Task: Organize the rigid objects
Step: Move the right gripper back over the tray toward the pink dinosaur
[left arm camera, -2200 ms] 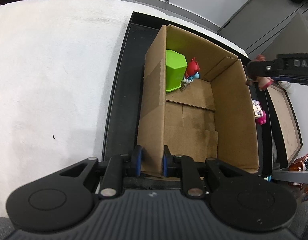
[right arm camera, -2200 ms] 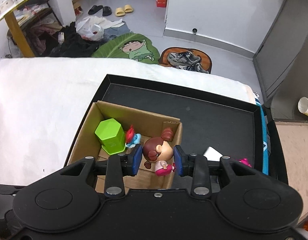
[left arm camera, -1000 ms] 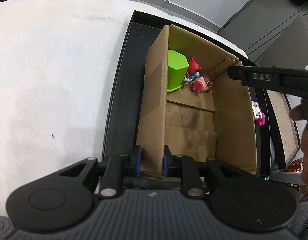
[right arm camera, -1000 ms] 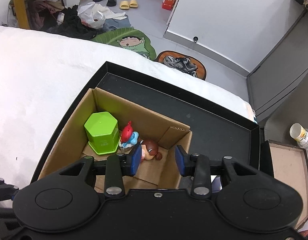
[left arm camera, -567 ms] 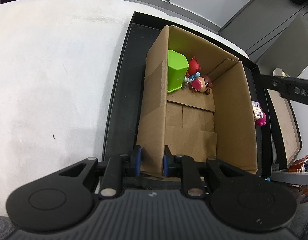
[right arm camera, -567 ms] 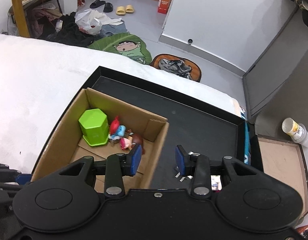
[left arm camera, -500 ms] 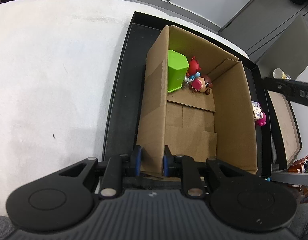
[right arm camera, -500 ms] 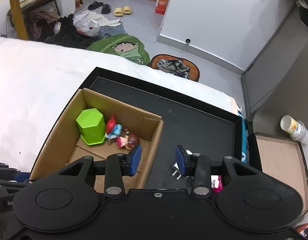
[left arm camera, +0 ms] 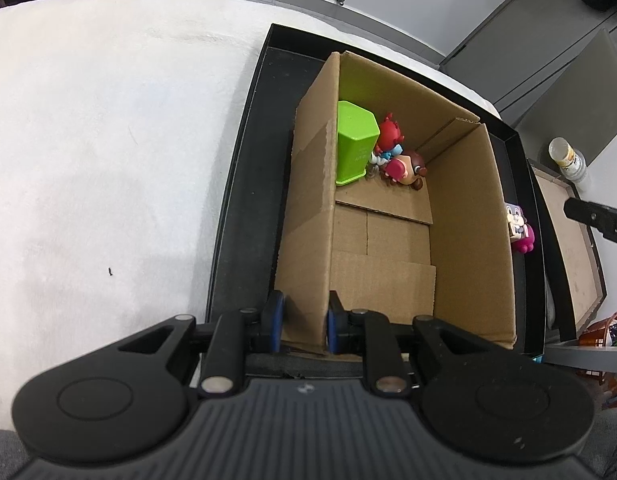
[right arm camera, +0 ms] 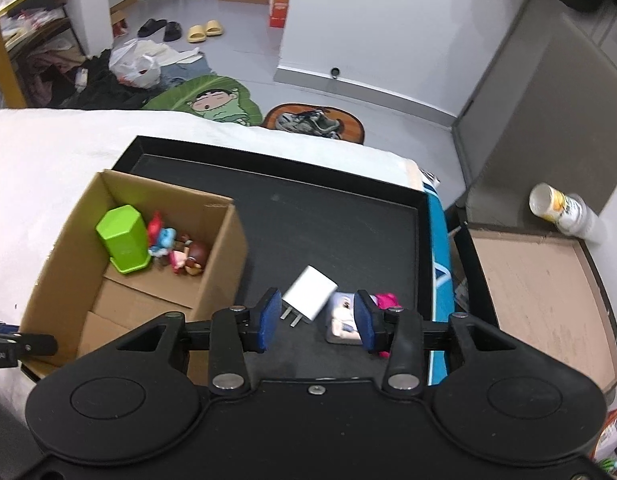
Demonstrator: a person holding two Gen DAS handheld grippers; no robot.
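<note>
A cardboard box (left arm camera: 464, 248) (right arm camera: 64, 256) stands on a black tray (right arm camera: 328, 224). At its far end sit a green hexagonal container (left arm camera: 354, 144) (right arm camera: 124, 236), a red-and-blue figurine (left arm camera: 388, 140) (right arm camera: 162, 238) and a brown-haired doll (left arm camera: 406, 168) (right arm camera: 190, 258) lying down. My left gripper (left arm camera: 302, 322) is shut on the box's near left wall. My right gripper (right arm camera: 314, 320) hangs over the tray right of the box, its jaws opening, nothing pressed between them. Beneath it lie a white charger plug (right arm camera: 308, 292) and a pink-and-white figurine (right arm camera: 344, 318) (left arm camera: 518, 226).
The tray rests on a white cloth-covered surface (left arm camera: 108, 160). A brown-lined shallow tray (right arm camera: 536, 296) and a white bottle (right arm camera: 562, 210) stand to the right. Beyond the table edge, the floor holds shoes, bags and a green mat (right arm camera: 212, 100).
My right gripper left the box and moved right over the tray, jaws widening; the doll now lies in the box. The left gripper kept still on the box wall.
</note>
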